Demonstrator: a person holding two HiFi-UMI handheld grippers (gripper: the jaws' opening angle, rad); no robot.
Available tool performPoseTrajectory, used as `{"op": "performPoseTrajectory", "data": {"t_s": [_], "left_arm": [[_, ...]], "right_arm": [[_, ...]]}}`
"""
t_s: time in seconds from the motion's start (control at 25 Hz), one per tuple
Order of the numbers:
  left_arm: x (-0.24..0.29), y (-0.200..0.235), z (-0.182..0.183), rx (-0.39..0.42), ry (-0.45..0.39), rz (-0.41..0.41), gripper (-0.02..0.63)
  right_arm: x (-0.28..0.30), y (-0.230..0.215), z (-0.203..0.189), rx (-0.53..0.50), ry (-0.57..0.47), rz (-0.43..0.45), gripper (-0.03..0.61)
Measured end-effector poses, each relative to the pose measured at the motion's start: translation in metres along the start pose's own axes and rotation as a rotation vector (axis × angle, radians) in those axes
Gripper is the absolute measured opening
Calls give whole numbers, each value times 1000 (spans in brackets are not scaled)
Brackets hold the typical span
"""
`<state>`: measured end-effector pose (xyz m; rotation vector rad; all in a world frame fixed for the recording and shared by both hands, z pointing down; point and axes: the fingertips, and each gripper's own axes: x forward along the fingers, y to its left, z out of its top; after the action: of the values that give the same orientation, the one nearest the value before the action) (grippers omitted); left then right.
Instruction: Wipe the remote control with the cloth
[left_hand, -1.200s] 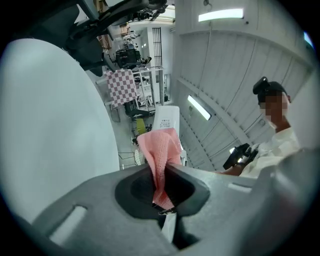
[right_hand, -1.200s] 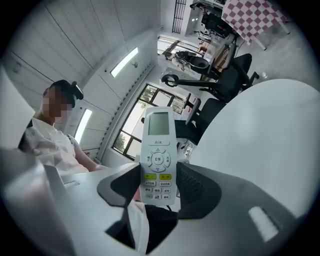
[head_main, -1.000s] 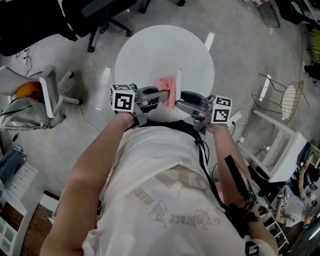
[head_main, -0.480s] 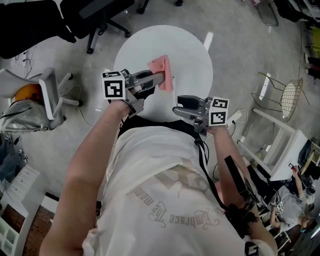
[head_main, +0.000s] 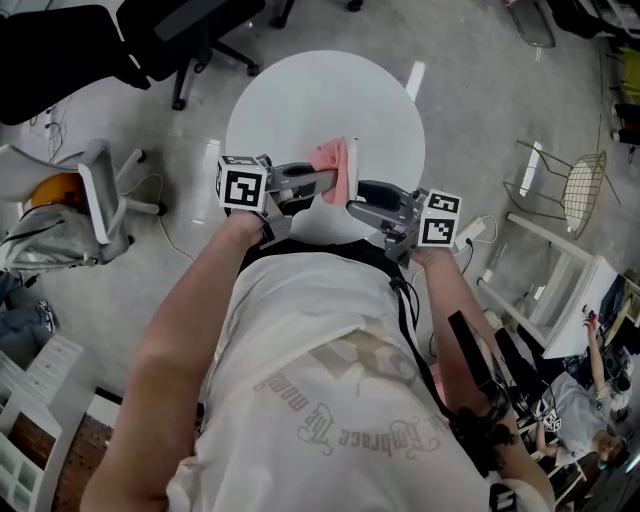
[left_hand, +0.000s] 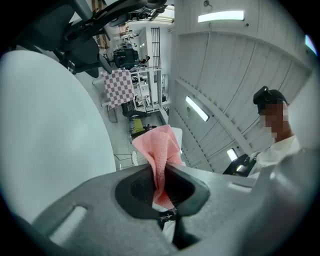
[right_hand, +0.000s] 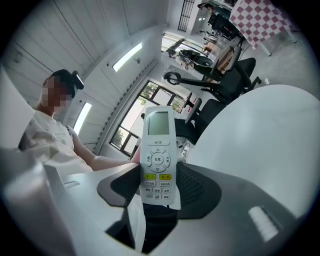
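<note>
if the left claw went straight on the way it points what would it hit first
Most likely the remote, held upright in the right claw. The cloth pinched in the left claw would touch it first. The gap between them is hard to judge.

Your pink cloth (left_hand: 159, 150) is bunched up and pinched in your left gripper (left_hand: 161, 175), with its loose end sticking out. Your white remote control (right_hand: 158, 160) is held by its bottom end in your right gripper (right_hand: 159, 187), with its little screen at the far end. The cloth is right beside the remote.
</note>
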<state>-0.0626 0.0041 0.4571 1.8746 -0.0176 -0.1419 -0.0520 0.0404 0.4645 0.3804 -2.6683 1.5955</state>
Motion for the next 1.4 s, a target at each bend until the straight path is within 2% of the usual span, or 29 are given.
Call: {"op": "performPoseTrajectory", "data": {"t_s": [0.2, 0.48, 0.6, 0.68, 0.8, 0.96, 1.08, 1.4], "left_arm": [[-1, 7, -27, -44, 13, 22, 20], [-4, 24, -46, -64, 24, 117, 20], [-7, 36, -51, -72, 18, 183, 20], [-10, 42, -52, -75, 7, 228, 20], [-21, 48, -57, -78, -9, 301, 20], [-43, 51, -63, -82, -36, 360, 20], [-66, 61, -63, -87, -60, 388, 20], [-93, 65, -51, -69, -114, 420, 20]], "right_arm": [[-3, -9, 17, 44, -93, -13, 230], [-2, -23, 29, 95, -153, -55, 230], [-3, -36, 33, 120, -169, -112, 230], [-4, -52, 33, 134, -156, -190, 229], [-6, -83, 20, 141, -61, -345, 230], [-10, -129, -13, 95, 169, -553, 229], [1, -151, -25, 23, 313, -607, 229], [11, -179, -39, -170, 597, -767, 229]]}}
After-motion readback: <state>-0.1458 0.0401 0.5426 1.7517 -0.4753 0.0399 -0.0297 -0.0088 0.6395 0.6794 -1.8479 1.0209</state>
